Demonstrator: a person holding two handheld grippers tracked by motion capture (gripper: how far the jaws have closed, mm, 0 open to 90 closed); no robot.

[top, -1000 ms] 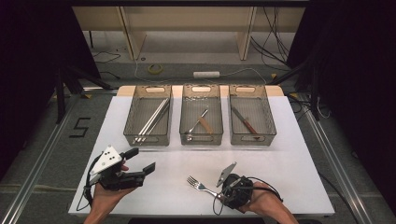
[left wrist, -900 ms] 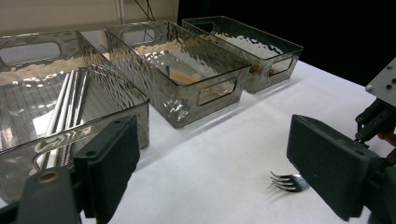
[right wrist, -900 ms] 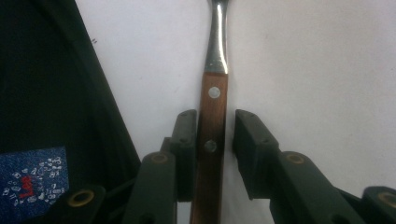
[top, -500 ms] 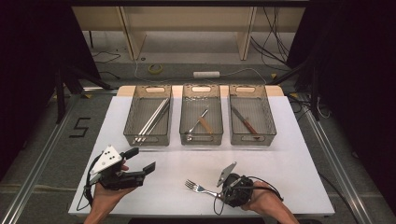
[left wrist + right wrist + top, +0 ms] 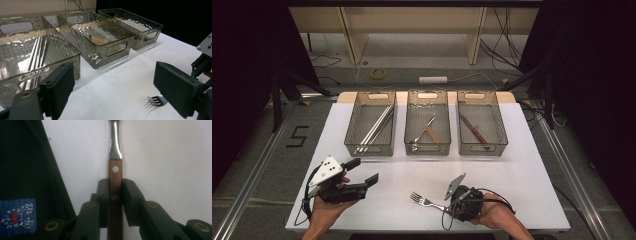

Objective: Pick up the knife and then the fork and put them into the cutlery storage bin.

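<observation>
White covers the desk [image 5: 522, 170] in the high view, where the right gripper [image 5: 451, 206] sits at the near edge as it did a second ago, though its fingers have just been closing, and they now clamp the handle of the fork [image 5: 426, 201]; the fork lies flat on the desk, tines pointing left, much where it lay before. The left gripper [image 5: 362, 176] hovers at the near left corner, unmoved, its fingers spread apart with nothing between them. Bare desk runs between the two grippers and up to the three clear bins, and more open surface lies to the right of the right hand. The left bin [image 5: 371, 124] holds long metal rods, the middle bin [image 5: 427, 125] a wood-handled utensil, and the right bin [image 5: 482, 124] a knife; all three stand in a row well apart from the fork and across the far part of the desk. In the left gripper view the black fingers [image 5: 58, 86] stand wide, the fork tines [image 5: 155, 100] show just beside the right one, and the bins [image 5: 100, 37] rise ahead with open desk in front of them. In the right gripper view both fingers [image 5: 103, 200] press on the wooden handle [image 5: 115, 185] from either side, the steel neck running on ahead over the bare desk, with a dark sleeve [image 5: 25, 182] at the left.
</observation>
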